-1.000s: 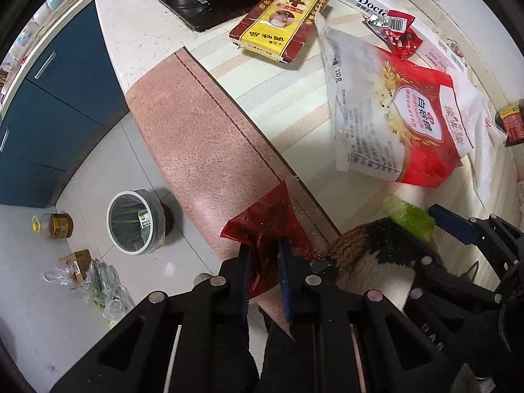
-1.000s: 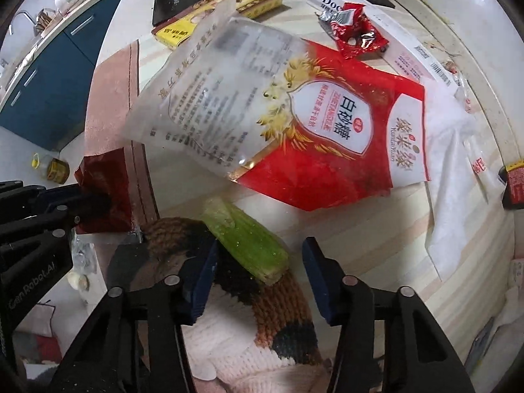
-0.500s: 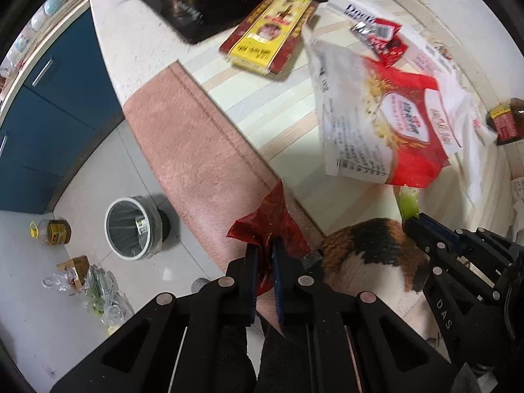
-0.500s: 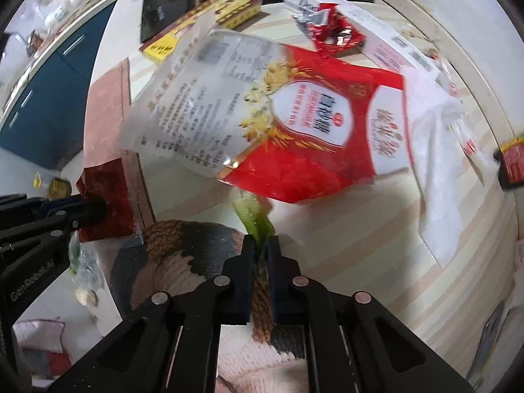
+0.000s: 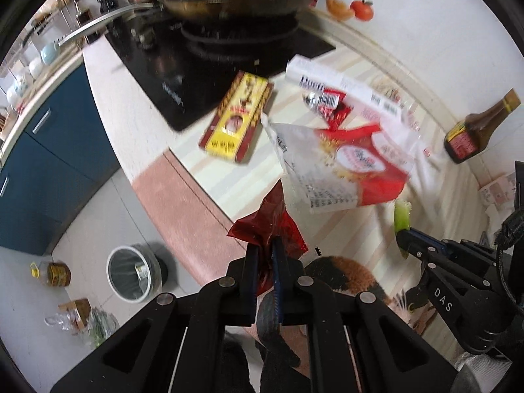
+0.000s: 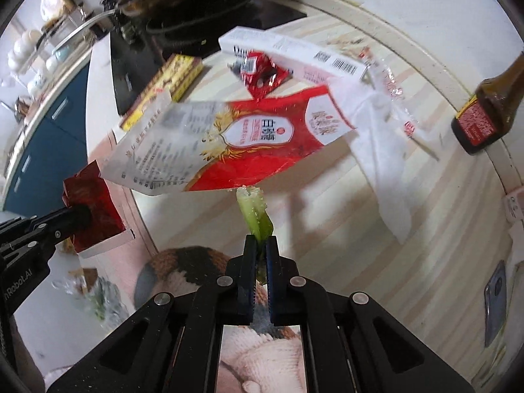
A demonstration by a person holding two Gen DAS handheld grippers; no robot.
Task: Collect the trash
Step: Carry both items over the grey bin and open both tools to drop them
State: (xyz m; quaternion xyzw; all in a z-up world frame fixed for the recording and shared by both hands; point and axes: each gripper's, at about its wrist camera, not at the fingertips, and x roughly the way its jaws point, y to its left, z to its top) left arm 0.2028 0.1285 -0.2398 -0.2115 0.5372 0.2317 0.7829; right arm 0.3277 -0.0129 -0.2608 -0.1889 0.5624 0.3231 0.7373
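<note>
The red wrapper [image 5: 268, 226] is thin, glossy, crinkled plastic film. The sugar bag [image 6: 229, 144] is shiny plastic, part clear. The pan [image 5: 235, 0] at twelve o'clock is polished metal. The surface [image 6: 344, 235] looks like smooth, pale wood-grain laminate. The cloth [image 6: 380, 163] is soft, matt white.

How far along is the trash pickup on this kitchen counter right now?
Early on. In hand: the left gripper is shut on a red wrapper, and the right gripper on a green vegetable scrap. Neither is in the bin on the floor yet. Left on the counter: the sugar bag, crumpled red packet and yellow box.
</note>
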